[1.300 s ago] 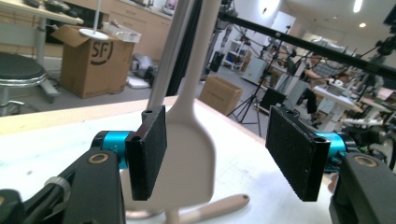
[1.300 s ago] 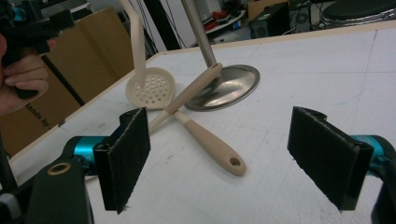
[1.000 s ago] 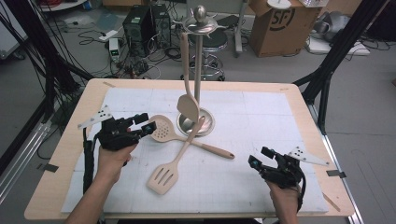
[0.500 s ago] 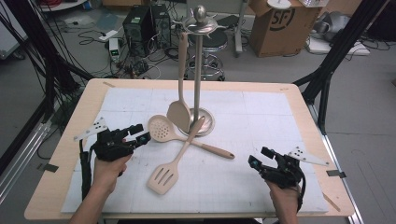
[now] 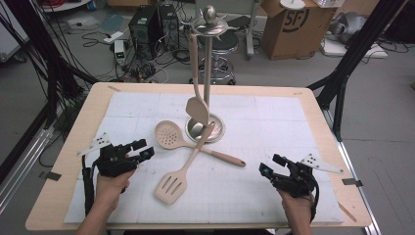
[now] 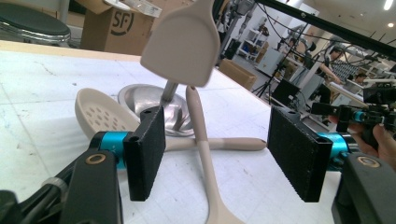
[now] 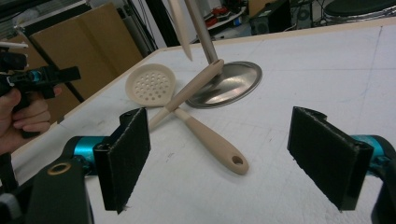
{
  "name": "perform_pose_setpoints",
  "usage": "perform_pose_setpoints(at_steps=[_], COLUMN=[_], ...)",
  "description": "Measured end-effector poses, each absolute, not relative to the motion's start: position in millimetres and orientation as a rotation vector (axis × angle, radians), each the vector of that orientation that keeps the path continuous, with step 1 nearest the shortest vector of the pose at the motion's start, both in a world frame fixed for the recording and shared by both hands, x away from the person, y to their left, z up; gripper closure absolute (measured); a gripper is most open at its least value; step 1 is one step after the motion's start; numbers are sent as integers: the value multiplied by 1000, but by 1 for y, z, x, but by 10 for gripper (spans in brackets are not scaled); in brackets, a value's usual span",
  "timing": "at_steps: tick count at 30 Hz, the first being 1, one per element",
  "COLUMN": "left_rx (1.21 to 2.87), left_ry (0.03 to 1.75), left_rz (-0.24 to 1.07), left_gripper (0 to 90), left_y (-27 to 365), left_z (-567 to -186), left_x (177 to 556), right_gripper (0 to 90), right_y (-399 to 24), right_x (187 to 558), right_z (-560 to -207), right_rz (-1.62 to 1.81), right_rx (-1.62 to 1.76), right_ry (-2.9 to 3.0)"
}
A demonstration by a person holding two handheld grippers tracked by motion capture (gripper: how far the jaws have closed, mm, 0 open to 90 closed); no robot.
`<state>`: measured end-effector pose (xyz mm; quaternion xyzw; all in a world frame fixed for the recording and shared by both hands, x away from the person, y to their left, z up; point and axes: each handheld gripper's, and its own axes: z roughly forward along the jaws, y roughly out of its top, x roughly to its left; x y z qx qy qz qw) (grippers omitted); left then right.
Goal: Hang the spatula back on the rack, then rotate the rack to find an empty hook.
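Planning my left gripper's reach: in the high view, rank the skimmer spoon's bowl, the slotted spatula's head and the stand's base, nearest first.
From the left gripper:
1. skimmer spoon's bowl, just right of it.
2. slotted spatula's head, nearer the person.
3. stand's base, mid-table.

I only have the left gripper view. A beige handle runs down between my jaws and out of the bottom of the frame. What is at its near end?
Observer: A slotted head. It is a beige plastic slotted turner lying flat on the white mat.
Operator: Is the other hand holding anything?
Observer: No. The right hand-held gripper is open and empty.
Operator: How is the utensil above me hung?
Observer: The beige solid spatula hangs by its handle end from a hook at the top of the silver metal stand.
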<state>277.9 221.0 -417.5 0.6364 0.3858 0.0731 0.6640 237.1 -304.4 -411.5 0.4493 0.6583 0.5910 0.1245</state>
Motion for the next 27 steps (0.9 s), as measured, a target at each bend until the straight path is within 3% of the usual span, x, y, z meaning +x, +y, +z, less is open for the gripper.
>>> perform_pose_setpoints(at_steps=[6,14,20,27], left_rx=[1441,1461,1470,1479], left_ry=[872,871,877,865], left_rz=[166,168,151,163], left_gripper=[377,375,374,373], left_y=[226,228,230,230], left_z=[-419,-422,-431,-434], left_x=[271,261,261,256], right_gripper=[201,212,304,538], right_y=[-300,-277,-255,-234], right_x=[237,253,267,278], right_z=[-406,-373,-331,-306], right_rz=[1768,1873,1891,1998], right_rx=[1303,1261,1147,1081], right_ry=[1910,1862,1835,1776])
